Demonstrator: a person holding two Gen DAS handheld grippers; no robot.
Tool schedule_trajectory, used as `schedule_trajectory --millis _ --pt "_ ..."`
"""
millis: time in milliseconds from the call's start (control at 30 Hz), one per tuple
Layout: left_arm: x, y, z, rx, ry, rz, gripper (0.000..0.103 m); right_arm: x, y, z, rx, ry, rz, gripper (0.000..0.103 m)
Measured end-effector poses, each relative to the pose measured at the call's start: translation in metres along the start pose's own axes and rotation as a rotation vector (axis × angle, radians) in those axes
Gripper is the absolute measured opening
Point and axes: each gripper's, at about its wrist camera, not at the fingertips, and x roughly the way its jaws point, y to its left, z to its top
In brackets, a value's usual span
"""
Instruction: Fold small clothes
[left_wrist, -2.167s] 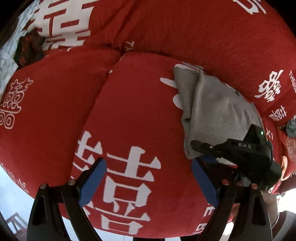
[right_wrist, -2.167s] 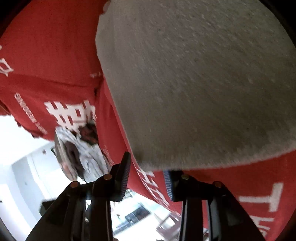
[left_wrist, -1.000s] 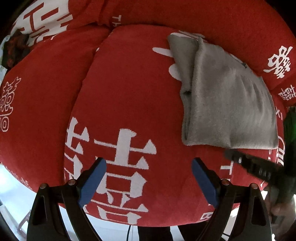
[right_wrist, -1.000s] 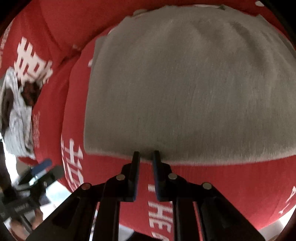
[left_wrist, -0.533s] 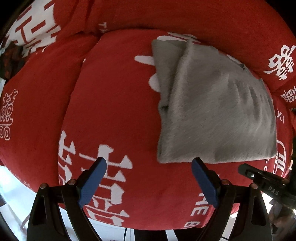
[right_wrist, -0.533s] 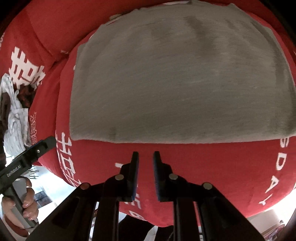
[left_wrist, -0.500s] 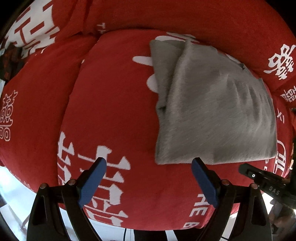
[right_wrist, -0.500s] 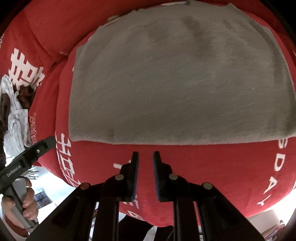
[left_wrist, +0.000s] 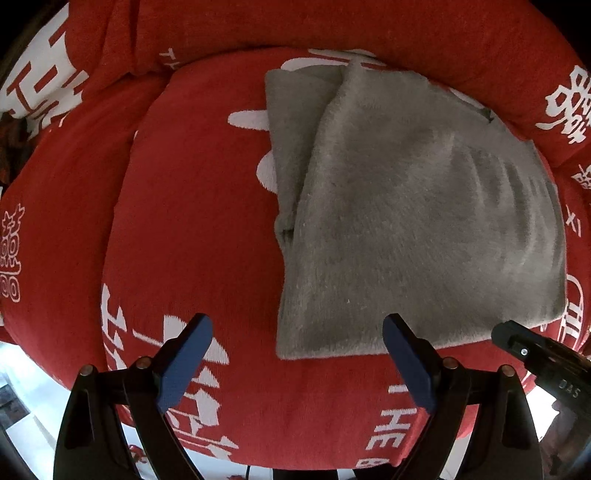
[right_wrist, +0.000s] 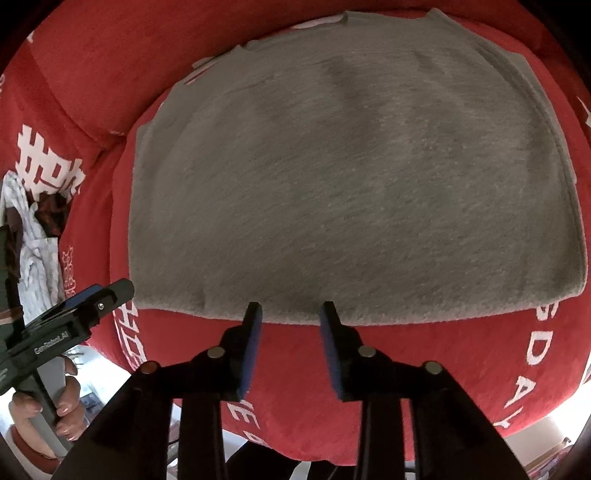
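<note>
A folded grey fleece garment (left_wrist: 410, 221) (right_wrist: 347, 184) lies flat on a red cushion with white lettering (left_wrist: 184, 206) (right_wrist: 424, 373). My left gripper (left_wrist: 297, 332) hovers over the garment's near left corner, wide open, with nothing between its blue pads. In the right wrist view my right gripper (right_wrist: 290, 312) sits just before the garment's near edge, its jaws opening, the gap bare. The other tool shows in each view: the right gripper's body (left_wrist: 543, 362) at lower right, the left gripper's body (right_wrist: 66, 325) at lower left with a hand (right_wrist: 48, 406) on its handle.
A red back cushion (left_wrist: 332, 29) runs behind the garment. A crumpled pile of patterned white and dark clothes (right_wrist: 33, 229) lies at the far left. The cushion's front edge drops to a bright floor (left_wrist: 14, 369) below.
The right gripper's jaws have spread from nearly shut to partly open. The left gripper has slid right toward the garment's near left corner; the garment now fills more of both views.
</note>
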Motion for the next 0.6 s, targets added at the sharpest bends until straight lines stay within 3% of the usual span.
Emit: schedule_trajectory --millis 133,267,600 --pt "0.004 -0.003 0.007 0.007 0.0 0.012 0.093 0.0 -0.003 0.003 0.023 -0.006 0.02 0.043" --pt "0.007 -0.004 0.014 0.01 0.003 0.019 0.093 0.001 -0.002 0.005 0.029 -0.013 0.061 0.05" --pt "0.007 -0.017 0.033 0.046 0.0 0.073 0.093 0.006 0.004 0.003 0.044 0.003 0.122 0.05"
